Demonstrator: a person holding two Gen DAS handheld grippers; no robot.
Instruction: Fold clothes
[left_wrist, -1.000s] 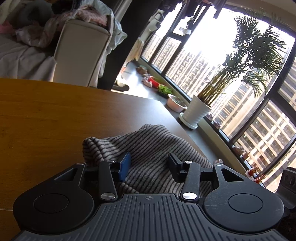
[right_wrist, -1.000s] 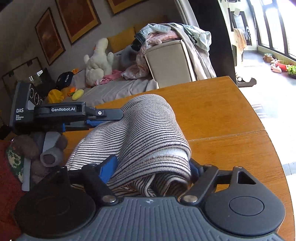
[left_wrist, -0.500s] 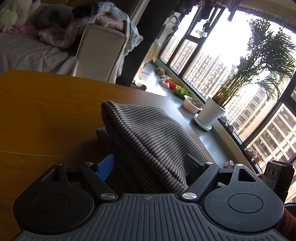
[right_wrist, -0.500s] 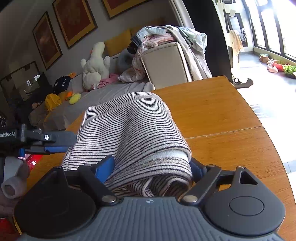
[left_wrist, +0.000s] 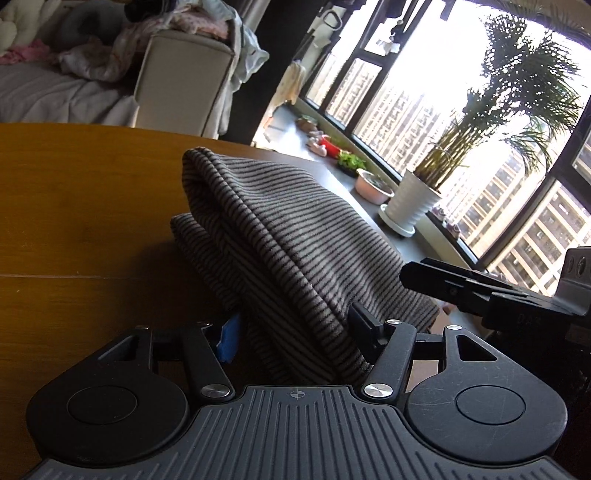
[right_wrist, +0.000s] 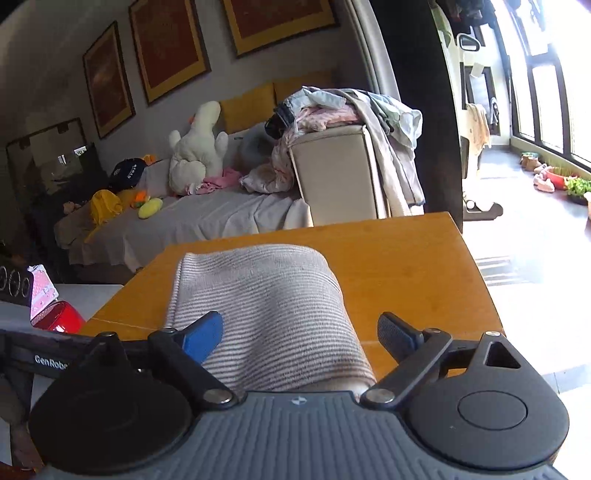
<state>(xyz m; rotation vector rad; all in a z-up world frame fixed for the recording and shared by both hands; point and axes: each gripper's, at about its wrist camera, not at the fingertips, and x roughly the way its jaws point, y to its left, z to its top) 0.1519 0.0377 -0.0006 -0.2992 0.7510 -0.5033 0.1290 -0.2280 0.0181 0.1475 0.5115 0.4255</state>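
Clearly soft and limp, the striped garment (left_wrist: 288, 236) lies bunched in thick folds on the wooden table (left_wrist: 74, 192), toward its right edge. The left gripper (left_wrist: 295, 332) pinches a near fold between its fingers, while the right gripper (right_wrist: 299, 332) stands wide, fabric running between its fingers without contact. Being light and floppy, it would probably handle best gripped at a doubled edge, both layers together.

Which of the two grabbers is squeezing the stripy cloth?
The left gripper: the striped garment fills the space between its fingers. The right gripper is spread open, with a gap beside its right finger.
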